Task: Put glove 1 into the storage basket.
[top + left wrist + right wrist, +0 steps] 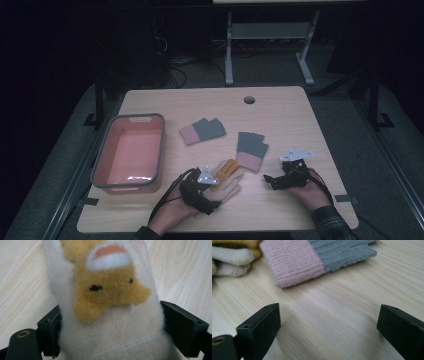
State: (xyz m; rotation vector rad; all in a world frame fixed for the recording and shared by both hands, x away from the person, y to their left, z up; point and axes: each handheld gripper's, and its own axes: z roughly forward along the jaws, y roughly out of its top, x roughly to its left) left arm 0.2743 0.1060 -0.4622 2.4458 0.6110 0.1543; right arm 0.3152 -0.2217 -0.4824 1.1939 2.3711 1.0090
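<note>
At the bottom of the high view the left gripper [212,192] sits over the cuff end of a cream glove [227,182], and the right gripper [272,181] rests low at lower right, aimed at bare table [280,107]. From its own camera the left gripper's jaws stand wide with the cream glove [110,325] lying between them; the fleece brushes both pads, though I judge it is not squeezed, as if just set down. That view alone reveals an orange animal face sewn on it. The right gripper's jaws gape over bare wood, holding nothing, and the pink-and-grey glove [312,260] lies just beyond them. Higher in the high view lies its twin, the second pink-and-grey glove [202,131], and at left the pink bin [100,165], probably their destination.
</note>
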